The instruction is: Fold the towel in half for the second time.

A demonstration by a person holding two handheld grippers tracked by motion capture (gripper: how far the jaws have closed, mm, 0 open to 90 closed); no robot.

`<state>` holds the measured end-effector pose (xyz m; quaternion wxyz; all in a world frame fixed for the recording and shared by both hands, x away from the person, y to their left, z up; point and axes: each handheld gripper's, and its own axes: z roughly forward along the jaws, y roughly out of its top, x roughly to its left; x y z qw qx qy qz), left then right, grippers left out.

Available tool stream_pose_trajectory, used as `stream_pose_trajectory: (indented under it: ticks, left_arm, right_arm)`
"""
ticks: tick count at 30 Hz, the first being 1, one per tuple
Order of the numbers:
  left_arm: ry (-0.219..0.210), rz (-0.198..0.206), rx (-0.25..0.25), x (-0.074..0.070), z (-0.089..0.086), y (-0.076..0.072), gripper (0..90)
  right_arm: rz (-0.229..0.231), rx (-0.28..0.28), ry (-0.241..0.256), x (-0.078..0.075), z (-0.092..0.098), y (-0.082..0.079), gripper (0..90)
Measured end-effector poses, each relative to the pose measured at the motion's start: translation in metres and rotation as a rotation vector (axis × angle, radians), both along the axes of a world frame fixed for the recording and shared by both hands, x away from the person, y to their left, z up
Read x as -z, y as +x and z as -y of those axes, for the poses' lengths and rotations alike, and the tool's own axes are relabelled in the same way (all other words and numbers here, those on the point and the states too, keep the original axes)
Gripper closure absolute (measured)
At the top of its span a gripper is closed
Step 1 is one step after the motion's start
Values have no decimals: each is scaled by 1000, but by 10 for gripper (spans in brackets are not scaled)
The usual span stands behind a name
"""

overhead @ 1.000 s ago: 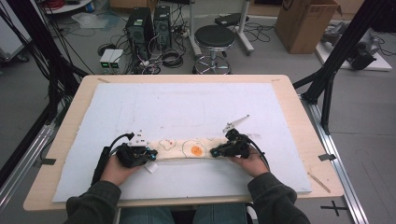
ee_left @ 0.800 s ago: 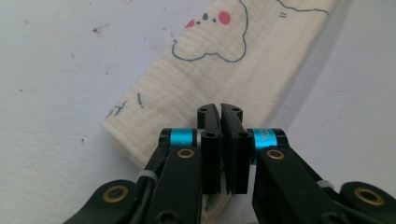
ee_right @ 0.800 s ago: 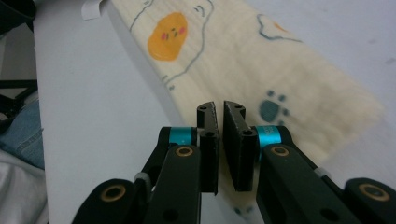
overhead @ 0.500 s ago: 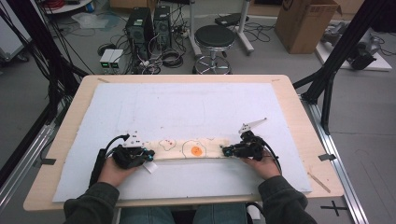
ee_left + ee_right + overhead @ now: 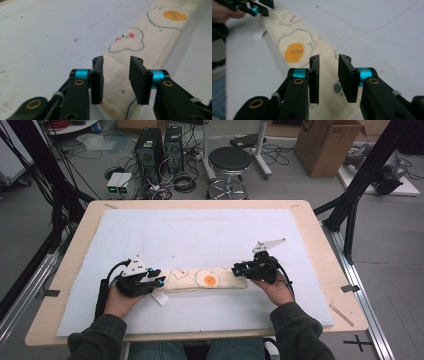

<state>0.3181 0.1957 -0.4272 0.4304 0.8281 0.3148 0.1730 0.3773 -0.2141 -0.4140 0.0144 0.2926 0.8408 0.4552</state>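
A long folded cream cloth [image 5: 205, 280] printed with fried eggs lies across the white mat [image 5: 200, 230], near the front. My left gripper [image 5: 158, 279] is at its left end, open, its jaws standing over the cloth [image 5: 140, 47] with a clear gap [image 5: 116, 62]. At the right end my right gripper [image 5: 236, 268] is also open, its jaws apart above the cloth [image 5: 297, 42] just past the orange yolk [image 5: 329, 58]. The left gripper [image 5: 257, 10] shows far off in the right gripper view, at the strip's other end.
A small white tag [image 5: 159, 298] pokes out under the cloth's left end. The mat covers most of the wooden table [image 5: 325, 250]. A thin wooden stick [image 5: 341, 315] lies at the front right corner. A stool [image 5: 230, 159] and computer gear stand beyond the far edge.
Both hands have shifted slightly outward, the right one more, so the grippers now sit at the two ends of the cloth strip. The cloth lies a little longer.
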Motion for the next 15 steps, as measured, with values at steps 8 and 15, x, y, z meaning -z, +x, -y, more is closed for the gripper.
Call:
stream_pose_trajectory:
  ticks: [8,15]
  left_arm:
    - [41,-93,-7,9,-3,6,510]
    - [41,-92,-7,12,-5,7,519]
  right_arm:
    - [-15,13,-136,18,-8,5,536]
    - [15,3,-140,26,1,-2,501]
